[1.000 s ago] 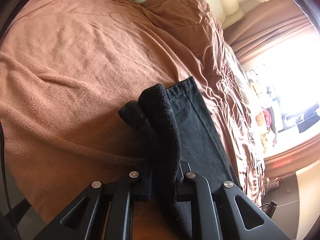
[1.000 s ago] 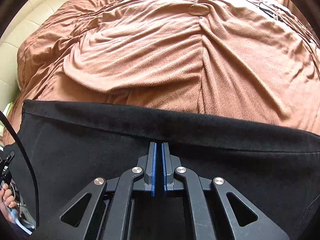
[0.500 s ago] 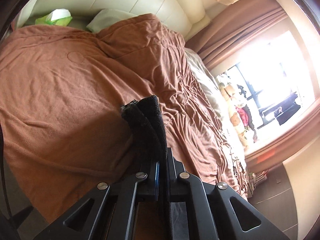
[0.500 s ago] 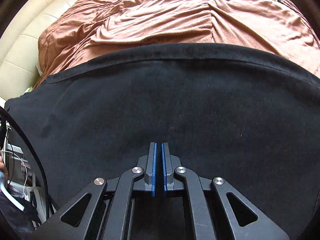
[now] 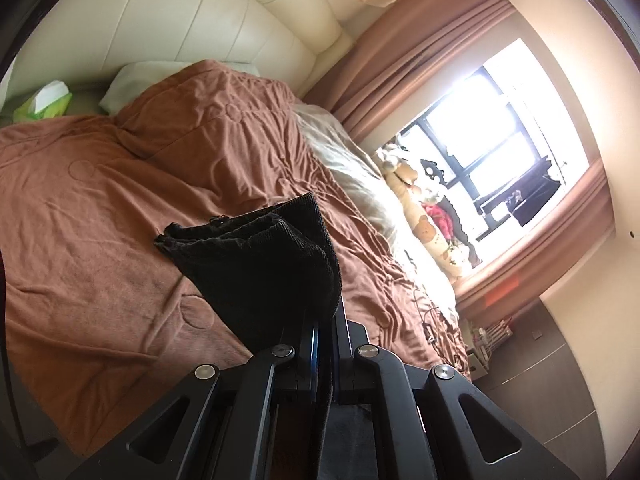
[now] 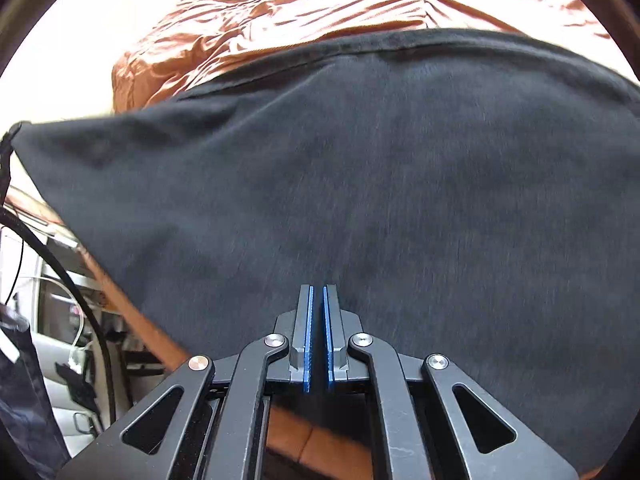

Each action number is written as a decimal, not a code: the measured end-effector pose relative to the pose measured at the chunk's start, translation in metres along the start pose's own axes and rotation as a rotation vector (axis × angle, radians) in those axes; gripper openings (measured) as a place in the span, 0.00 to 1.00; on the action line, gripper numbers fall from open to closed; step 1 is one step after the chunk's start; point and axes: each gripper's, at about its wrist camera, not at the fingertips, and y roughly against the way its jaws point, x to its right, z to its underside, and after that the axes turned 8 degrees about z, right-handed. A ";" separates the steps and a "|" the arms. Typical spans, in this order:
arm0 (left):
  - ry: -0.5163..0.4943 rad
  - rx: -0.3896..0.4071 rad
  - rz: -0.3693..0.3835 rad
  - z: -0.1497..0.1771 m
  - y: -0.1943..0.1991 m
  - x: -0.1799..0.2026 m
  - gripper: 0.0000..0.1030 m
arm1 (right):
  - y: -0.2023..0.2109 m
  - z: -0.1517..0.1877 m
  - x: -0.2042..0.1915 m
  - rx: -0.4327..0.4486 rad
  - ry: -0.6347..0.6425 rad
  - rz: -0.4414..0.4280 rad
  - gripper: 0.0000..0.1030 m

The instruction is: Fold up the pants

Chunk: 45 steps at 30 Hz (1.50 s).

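Now left tongs (image 5: pixel 325 322) angled gently downward, clamping black pants (image 5: pixel 260 264), right tongs (image 6: pixel 317 300) steeper, closed on pants.

Home bedroom. Big bed under a rumpled brown blanket (image 5: pixel 120 208) against a cream padded headboard (image 5: pixel 192 28), with a pale pillow (image 5: pixel 132 80) and a green tissue box (image 5: pixel 44 102) at its head. Brown curtains (image 5: pixel 404 64) frame a bright window (image 5: pixel 508 132), stuffed toys (image 5: pixel 420 216) along the sill.

The pants (image 6: pixel 360 180) are motion-blurred and run past the right edge, hiding most of the brown bedspread (image 6: pixel 300 8)
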 end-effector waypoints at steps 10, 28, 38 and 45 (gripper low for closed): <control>-0.128 -0.032 0.080 0.008 -0.007 0.097 0.04 | 0.062 0.025 0.030 0.108 -0.025 -0.020 0.02; -0.304 -0.091 0.211 0.051 -0.031 0.247 0.04 | 0.180 0.094 0.116 0.340 -0.151 -0.022 0.02; -0.355 -0.163 0.245 0.091 -0.073 0.313 0.04 | 0.236 0.141 0.179 0.412 -0.291 -0.072 0.02; -0.385 -0.221 0.277 0.128 -0.104 0.349 0.04 | 0.269 0.173 0.214 0.464 -0.345 -0.025 0.03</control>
